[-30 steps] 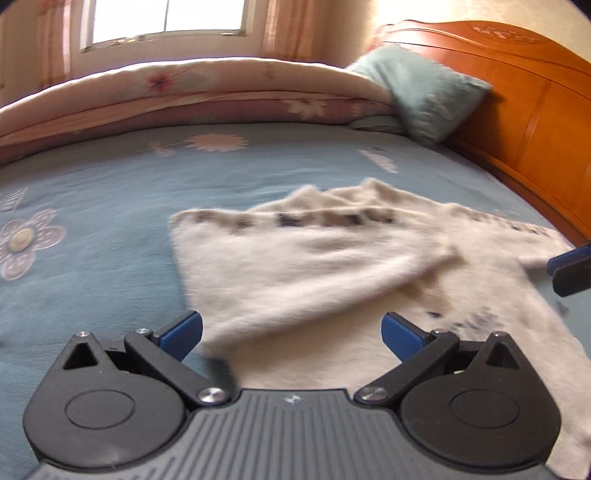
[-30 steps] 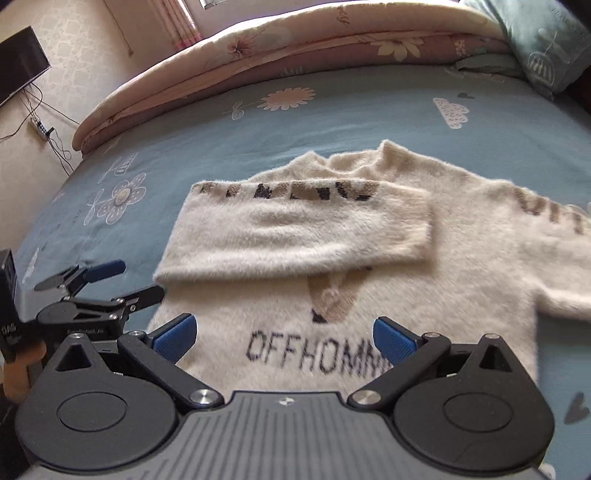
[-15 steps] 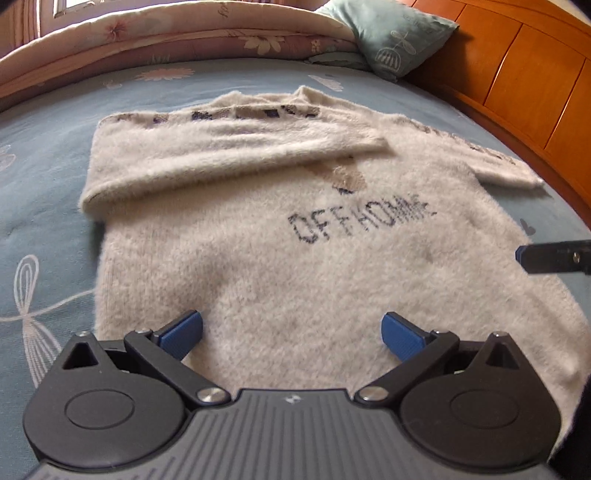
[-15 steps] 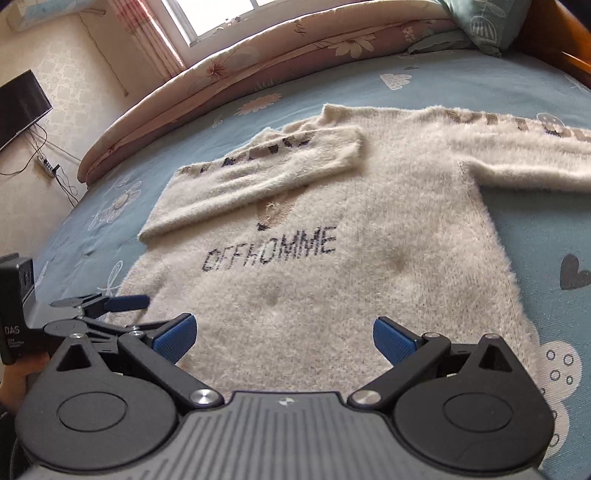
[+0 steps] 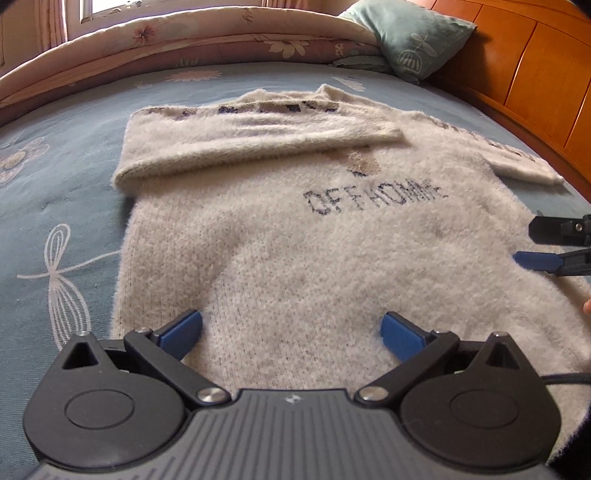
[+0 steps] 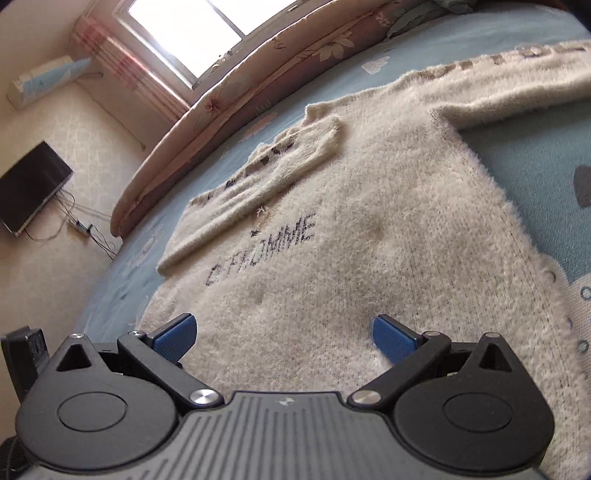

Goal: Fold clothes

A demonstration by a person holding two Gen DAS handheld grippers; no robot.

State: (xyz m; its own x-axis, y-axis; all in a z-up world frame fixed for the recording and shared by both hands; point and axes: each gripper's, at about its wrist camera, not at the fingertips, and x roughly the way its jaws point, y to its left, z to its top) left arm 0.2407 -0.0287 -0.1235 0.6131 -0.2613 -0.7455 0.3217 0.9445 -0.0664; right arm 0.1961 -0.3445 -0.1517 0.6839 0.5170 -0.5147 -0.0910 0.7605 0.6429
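Observation:
A fluffy cream sweater [image 5: 295, 243] with dark "OFFHOMME" lettering lies front-up on the blue bedspread [image 5: 55, 206]. Its left sleeve [image 5: 255, 136] is folded across the chest; the other sleeve [image 6: 517, 85] stretches out to the right. My left gripper [image 5: 291, 334] is open, low over the sweater's bottom hem, its blue pads apart with nothing between them. In the right wrist view my right gripper [image 6: 282, 336] is also open over the hem, further right. The right gripper's fingertips [image 5: 539, 260] show at the right edge of the left wrist view.
A rolled floral quilt [image 5: 184, 40] lies along the far side of the bed, with a teal pillow [image 5: 410, 40] against the wooden headboard [image 5: 524, 74]. A wall-mounted TV [image 6: 31, 186], cables and a bright window [image 6: 195, 33] are off to the left.
Both grippers have pulled back from the chest and sleeve area to the sweater's bottom hem and dropped lower. The right view has tilted. Both stayed open; the sweater has not moved.

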